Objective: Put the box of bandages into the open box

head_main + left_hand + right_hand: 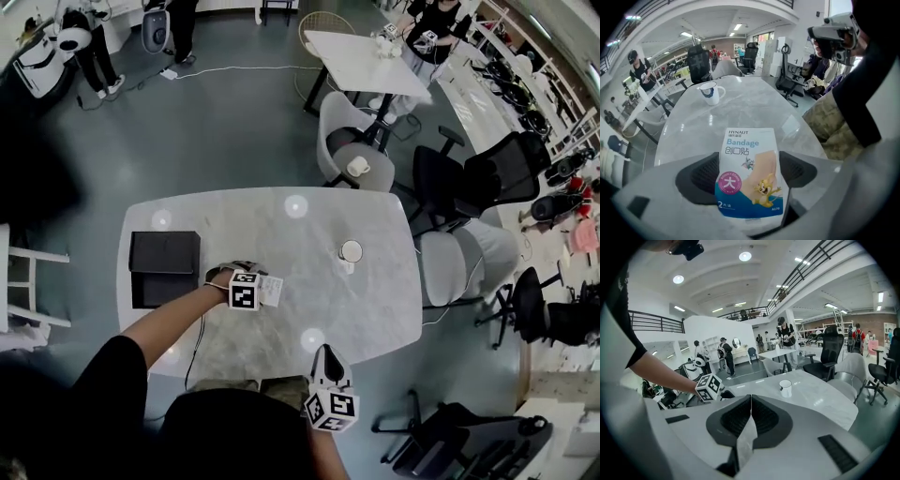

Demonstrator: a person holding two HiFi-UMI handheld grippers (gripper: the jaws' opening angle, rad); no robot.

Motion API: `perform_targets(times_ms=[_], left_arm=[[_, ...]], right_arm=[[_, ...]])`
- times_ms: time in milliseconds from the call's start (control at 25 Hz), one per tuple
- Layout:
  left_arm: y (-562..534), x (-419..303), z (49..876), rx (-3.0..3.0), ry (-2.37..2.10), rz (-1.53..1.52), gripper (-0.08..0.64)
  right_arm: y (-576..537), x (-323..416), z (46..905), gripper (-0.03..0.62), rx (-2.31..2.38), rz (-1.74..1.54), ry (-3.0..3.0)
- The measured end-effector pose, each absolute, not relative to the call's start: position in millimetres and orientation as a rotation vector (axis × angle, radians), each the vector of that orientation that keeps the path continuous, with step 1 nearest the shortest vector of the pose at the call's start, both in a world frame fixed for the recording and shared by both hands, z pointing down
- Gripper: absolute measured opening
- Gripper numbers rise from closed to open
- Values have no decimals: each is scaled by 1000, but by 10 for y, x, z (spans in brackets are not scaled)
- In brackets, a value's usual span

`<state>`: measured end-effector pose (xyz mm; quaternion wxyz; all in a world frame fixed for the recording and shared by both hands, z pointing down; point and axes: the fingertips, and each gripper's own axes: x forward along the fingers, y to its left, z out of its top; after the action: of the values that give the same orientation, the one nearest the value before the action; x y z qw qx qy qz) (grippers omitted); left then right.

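Pinching bandage box point(748, 161) by side edges with left gripper point(750, 172), jaws spread to its width. Holding right gripper point(750, 414) jaws together, empty. Looks light, crushable card, so squeeze gently.

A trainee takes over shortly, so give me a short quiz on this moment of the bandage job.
1. True or false: the left claw grips the box of bandages.
2. In the head view, what lies to the left of the left claw? A white mug; B open box; C chair.
3. Fill in: the right claw's jaws are ____.
Key: 1 true; 2 B; 3 together.
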<state>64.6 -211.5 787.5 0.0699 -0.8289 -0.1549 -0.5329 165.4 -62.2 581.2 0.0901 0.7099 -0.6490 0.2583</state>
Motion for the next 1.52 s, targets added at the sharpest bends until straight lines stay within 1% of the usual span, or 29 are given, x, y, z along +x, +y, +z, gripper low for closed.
perform_targets(times_ms=[400,640,800,920,1040,1200,1400,1520], left_arm=[[-1962,-394,7593,-2626,-254,-1585,410],[-1850,-967,7385,-2657,-106,-1578,410],[-1781,-1170,7301,-2682,-15,-1601,410],[-1760,-1314,7326,-2706,76,-1622,410],[-1764,-1413,7351,-2745,173,-1632,410],[-1717,-1517,7381,-2770,215,-1648,410],[-1799,-1862,7333,-2690,283,-1698,410],[-1822,-2151,7392,-2653,304,-1730,410]], right_arm=[[-462,1311,5954,12,2100,747,-1929],[-576,859,5858,12,1992,676,-2083],[-614,697,5857,12,1921,690,-2157],[-619,612,5903,12,1872,759,-2197],[-711,557,5792,12,1820,752,-2266],[-732,479,5800,12,1742,781,-2312],[-663,284,5855,12,1653,807,-2341],[-651,221,5779,12,1653,754,-2340]])
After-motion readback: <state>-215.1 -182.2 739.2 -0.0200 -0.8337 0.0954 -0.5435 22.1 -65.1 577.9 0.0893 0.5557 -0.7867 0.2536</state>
